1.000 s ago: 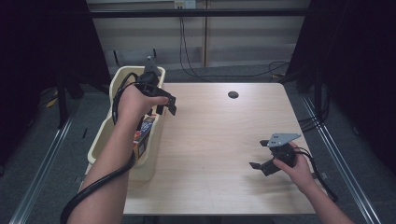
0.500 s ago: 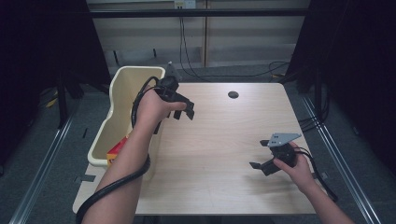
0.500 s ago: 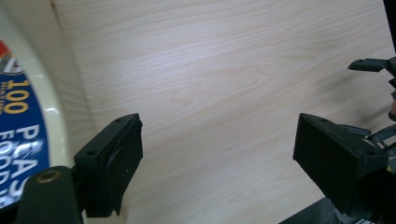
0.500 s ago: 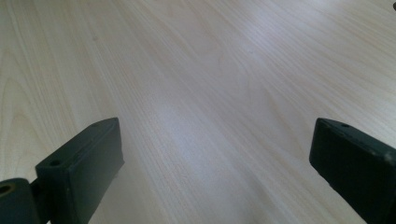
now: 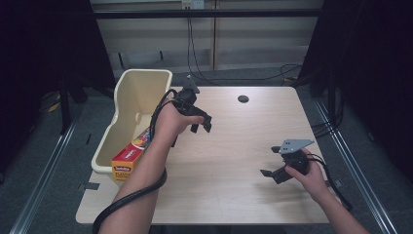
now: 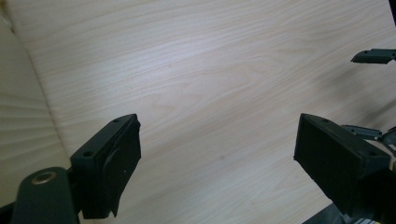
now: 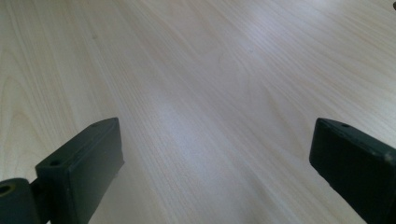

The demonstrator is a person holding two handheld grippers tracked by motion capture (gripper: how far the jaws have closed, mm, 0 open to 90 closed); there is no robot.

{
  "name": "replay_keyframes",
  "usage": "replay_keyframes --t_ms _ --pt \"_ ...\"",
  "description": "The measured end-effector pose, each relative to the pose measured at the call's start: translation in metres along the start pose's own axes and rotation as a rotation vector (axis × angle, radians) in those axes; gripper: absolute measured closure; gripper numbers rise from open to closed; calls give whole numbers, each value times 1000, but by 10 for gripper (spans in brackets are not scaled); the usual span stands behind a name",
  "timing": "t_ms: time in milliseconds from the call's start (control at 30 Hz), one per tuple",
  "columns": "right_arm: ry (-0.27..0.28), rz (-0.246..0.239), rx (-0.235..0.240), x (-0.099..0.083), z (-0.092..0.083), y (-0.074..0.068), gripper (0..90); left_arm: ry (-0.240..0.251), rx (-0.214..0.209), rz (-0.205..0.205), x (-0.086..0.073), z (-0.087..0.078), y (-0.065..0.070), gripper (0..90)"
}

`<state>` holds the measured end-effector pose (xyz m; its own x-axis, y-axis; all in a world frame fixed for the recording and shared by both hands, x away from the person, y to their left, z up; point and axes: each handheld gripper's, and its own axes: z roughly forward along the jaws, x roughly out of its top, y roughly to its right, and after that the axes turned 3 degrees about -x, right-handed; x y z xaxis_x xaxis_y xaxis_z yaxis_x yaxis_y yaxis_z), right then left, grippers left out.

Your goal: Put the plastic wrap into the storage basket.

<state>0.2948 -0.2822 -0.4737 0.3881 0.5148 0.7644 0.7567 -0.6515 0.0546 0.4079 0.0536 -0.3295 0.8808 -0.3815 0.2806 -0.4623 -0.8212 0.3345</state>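
Nearest, at the lower right of the high view: right tongs [image 5: 271, 166] in a hand low over the pale wooden counter [image 5: 243, 146], jaws spread wide and pinching nothing, bare wood between them in the right gripper view [image 7: 212, 154]. Grey three-cornered plate on top, black cable trailing back along the forearm.

At the near left corner, off the counter's left edge: long cream plastic bin [image 5: 146, 80] running away from the viewer, touching or just beside the edge. Inside it, at the near end: orange and yellow box [image 5: 130, 155] with a printed logo, lying lengthwise, well apart from both tongs.

Farther in, left of centre: left tongs [image 5: 200, 123] in a hand above the counter, just beside the bin's right wall, tilted down and rightward. Jaws spread, just been opening a little further, nothing between them in the left gripper view [image 6: 217, 154]; bin wall at that view's left edge.

Farthest: small dark round hole [image 5: 243, 99] near the counter's back edge.
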Motion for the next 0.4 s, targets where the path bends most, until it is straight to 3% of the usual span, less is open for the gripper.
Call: replay_keyframes --t_ms 400 --pt "-6 6 -1 -2 0 0 23 3 -16 22 -3 21 5 144"
